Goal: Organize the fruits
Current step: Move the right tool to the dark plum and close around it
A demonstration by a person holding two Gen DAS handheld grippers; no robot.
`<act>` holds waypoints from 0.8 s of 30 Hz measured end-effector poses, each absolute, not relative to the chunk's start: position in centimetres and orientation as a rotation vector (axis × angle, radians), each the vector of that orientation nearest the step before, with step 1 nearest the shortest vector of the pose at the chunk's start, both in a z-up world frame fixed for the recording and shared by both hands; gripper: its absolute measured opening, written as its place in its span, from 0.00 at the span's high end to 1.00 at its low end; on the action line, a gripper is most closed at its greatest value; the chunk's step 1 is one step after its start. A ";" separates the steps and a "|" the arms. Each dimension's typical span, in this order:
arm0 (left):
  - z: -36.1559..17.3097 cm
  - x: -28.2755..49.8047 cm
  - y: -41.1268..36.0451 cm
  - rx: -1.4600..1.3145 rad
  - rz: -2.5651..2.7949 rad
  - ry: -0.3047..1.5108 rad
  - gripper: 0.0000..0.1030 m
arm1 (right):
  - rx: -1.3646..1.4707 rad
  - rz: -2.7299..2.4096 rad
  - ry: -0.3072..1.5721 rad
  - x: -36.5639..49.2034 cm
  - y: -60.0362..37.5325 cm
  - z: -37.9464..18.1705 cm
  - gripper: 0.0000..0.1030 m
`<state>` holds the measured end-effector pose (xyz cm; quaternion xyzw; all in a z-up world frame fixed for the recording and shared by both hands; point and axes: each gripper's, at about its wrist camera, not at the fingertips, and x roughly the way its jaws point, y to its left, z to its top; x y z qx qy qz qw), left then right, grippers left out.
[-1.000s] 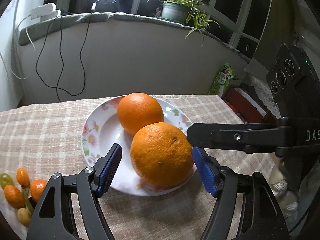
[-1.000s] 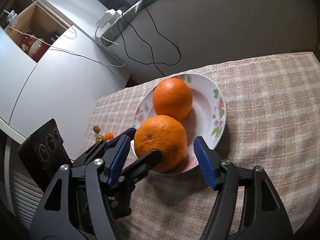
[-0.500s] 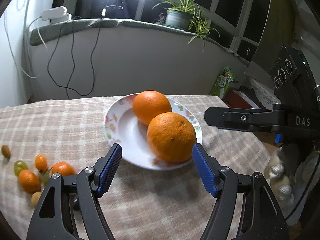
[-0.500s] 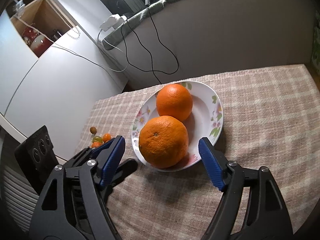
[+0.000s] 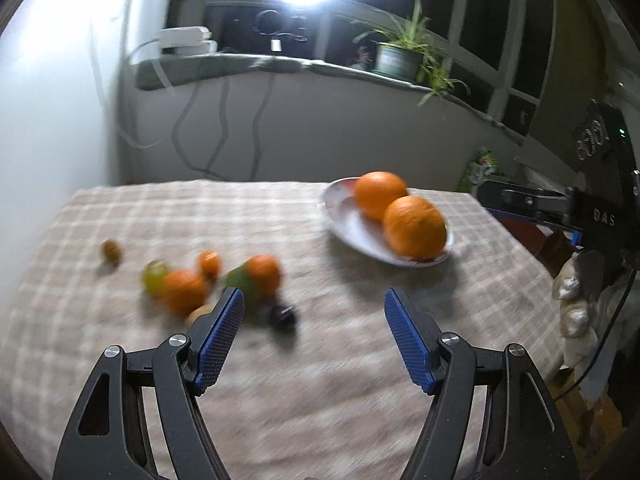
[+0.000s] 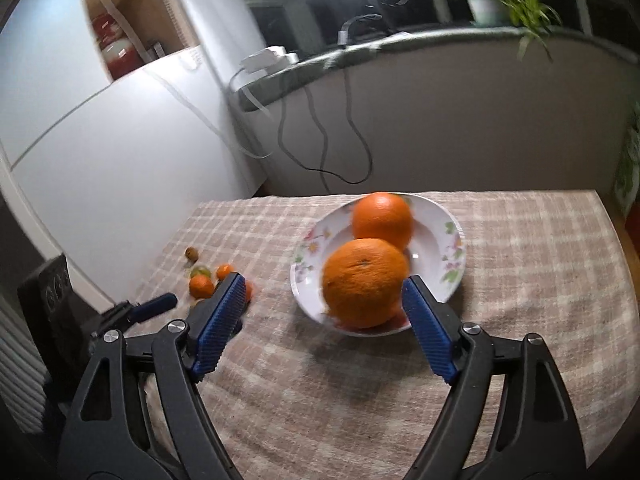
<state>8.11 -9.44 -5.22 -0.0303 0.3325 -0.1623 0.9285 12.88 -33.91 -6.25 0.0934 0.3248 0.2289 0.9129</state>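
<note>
Two large oranges, near [image 6: 362,282] and far [image 6: 382,220], sit in a white floral plate [image 6: 450,254] on the checked tablecloth; the plate also shows in the left wrist view [image 5: 352,228]. Several small orange and green fruits [image 5: 182,290] lie loose on the cloth to the left, with a dark one [image 5: 283,316]. My left gripper [image 5: 314,338] is open and empty, above the cloth beside the small fruits. My right gripper [image 6: 324,324] is open and empty, just in front of the plate. The views are blurred.
The table's right edge [image 5: 532,248] drops off near a red box. A white cabinet [image 6: 120,152] stands to the left. A ledge with cables and a potted plant [image 5: 400,60] runs behind the table. The right gripper's body [image 5: 592,208] shows in the left wrist view.
Both grippers have pulled back and up from the plate. The left one has swung left, so the small fruits now lie before it.
</note>
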 end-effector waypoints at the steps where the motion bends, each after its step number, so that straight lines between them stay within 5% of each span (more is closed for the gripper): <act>1: -5.3 7.8 -8.6 -0.073 -0.318 0.682 0.30 | 0.157 0.471 0.661 12.5 -33.1 -6.1 0.20; 5: -5.8 6.6 -5.8 -0.114 -0.271 0.692 0.32 | 0.058 0.490 0.645 11.2 -30.2 -5.7 0.20; 11: -6.7 6.1 -3.2 -0.162 -0.242 0.713 0.47 | 0.058 0.567 0.652 10.3 -26.9 -6.3 0.21; 24: -8.4 8.3 -2.8 -0.208 -0.257 0.759 0.59 | -0.065 0.612 0.747 10.7 -21.1 -10.8 0.48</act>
